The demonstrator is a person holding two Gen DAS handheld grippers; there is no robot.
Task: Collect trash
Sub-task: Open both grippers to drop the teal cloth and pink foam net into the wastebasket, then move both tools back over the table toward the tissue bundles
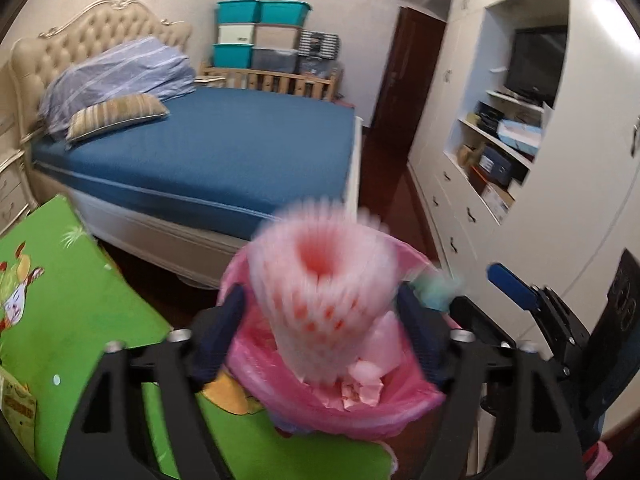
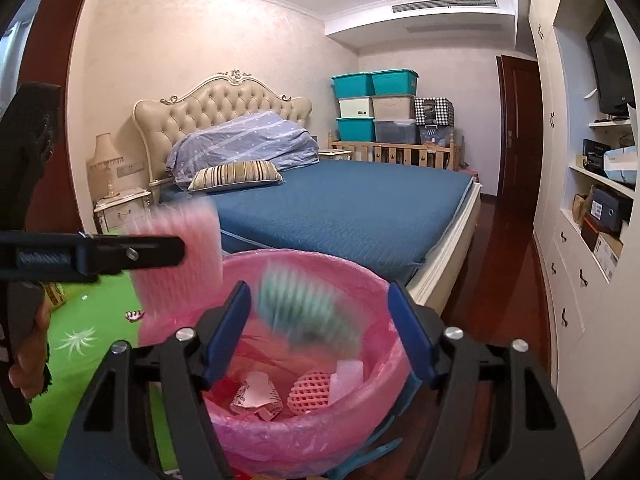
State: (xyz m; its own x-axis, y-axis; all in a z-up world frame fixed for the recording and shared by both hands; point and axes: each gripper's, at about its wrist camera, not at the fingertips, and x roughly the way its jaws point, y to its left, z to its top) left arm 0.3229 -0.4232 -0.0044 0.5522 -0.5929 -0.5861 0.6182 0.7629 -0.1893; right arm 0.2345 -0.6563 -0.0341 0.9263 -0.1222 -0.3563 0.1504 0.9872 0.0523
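Observation:
A bin lined with a pink bag stands below both grippers; it also shows in the left wrist view. My left gripper is open; a pink foam net sleeve, motion-blurred, is between its fingers over the bin, also in the right wrist view. My right gripper is open; a blurred green foam net is in the air between its fingers above the bin. Paper scraps and another pink foam net lie inside.
A green play mat covers the floor at left. A bed with a blue cover stands behind the bin. White cabinets with shelves line the right wall. Dark wood floor runs between bed and cabinets.

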